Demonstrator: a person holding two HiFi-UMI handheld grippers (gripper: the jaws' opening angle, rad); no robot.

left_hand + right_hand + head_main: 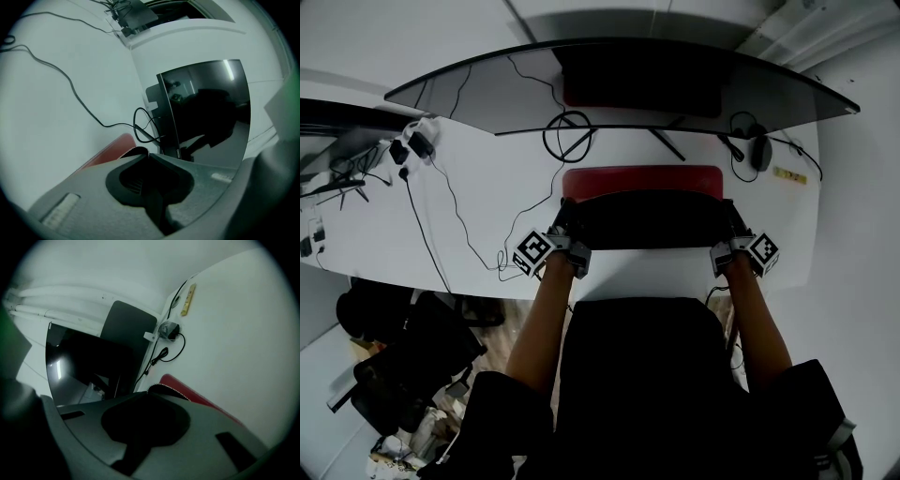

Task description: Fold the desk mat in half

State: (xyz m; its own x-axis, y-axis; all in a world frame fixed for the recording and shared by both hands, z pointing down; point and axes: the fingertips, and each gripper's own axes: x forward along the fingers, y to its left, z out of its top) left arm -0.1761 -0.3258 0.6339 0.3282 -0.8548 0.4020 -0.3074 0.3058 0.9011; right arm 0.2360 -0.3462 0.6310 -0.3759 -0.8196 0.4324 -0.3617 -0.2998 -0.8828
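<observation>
now left tongs (567, 208) and right tongs (732, 208) pinch desk mat (642, 180) corners.

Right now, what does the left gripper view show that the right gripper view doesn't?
Only the left gripper view shows a looped black cable lying in front of the screen's foot.

Only the right gripper view shows a yellow strip on the desk and a small dark device with its own cord.

Both show the dark monitor, the red desk mat and the white desk. In each, the gripper, the left gripper and the right gripper, is shut on the mat's stitched edge.
</observation>
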